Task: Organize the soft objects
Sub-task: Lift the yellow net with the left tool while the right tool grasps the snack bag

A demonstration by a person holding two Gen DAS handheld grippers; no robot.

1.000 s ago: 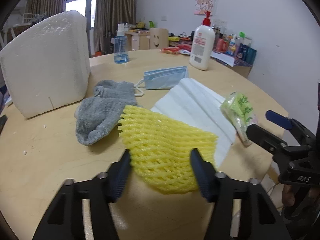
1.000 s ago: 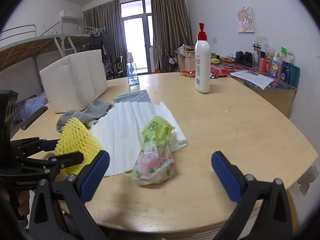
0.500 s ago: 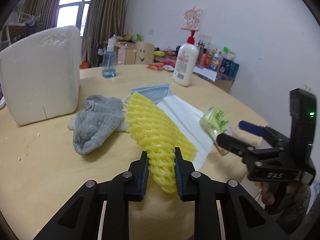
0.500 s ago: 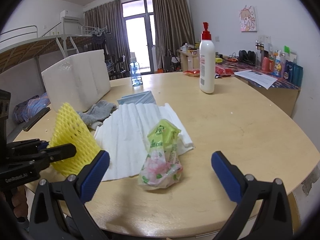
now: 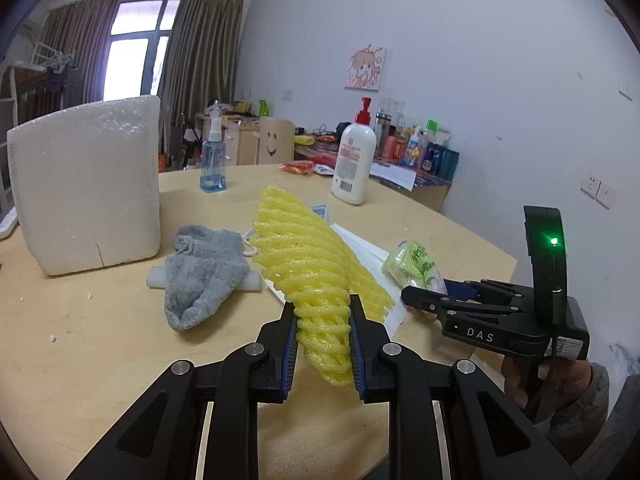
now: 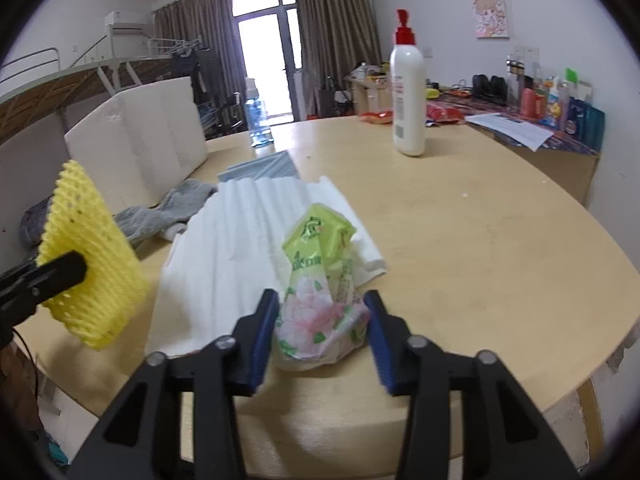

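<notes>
Foam netting (image 5: 316, 264), one yellow ribbed mesh sleeve, stands pinched in the left gripper (image 5: 323, 350) at lower centre. The right gripper (image 6: 322, 334), jaws just closing, brackets one crinkly green tissue packet (image 6: 320, 280) at lower centre; contact unclear. Beneath it lies one white corrugated foam sheet (image 6: 240, 240). One grey sock (image 5: 200, 272) lies centre left, one white polystyrene block (image 5: 84, 188) at left.

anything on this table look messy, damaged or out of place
Mostly small mess. White crumbs dot the wooden table near the foam box, which has a short crack at its lower edge. The grey sock lies crumpled across a white foam stick. Nothing has spilled.
</notes>
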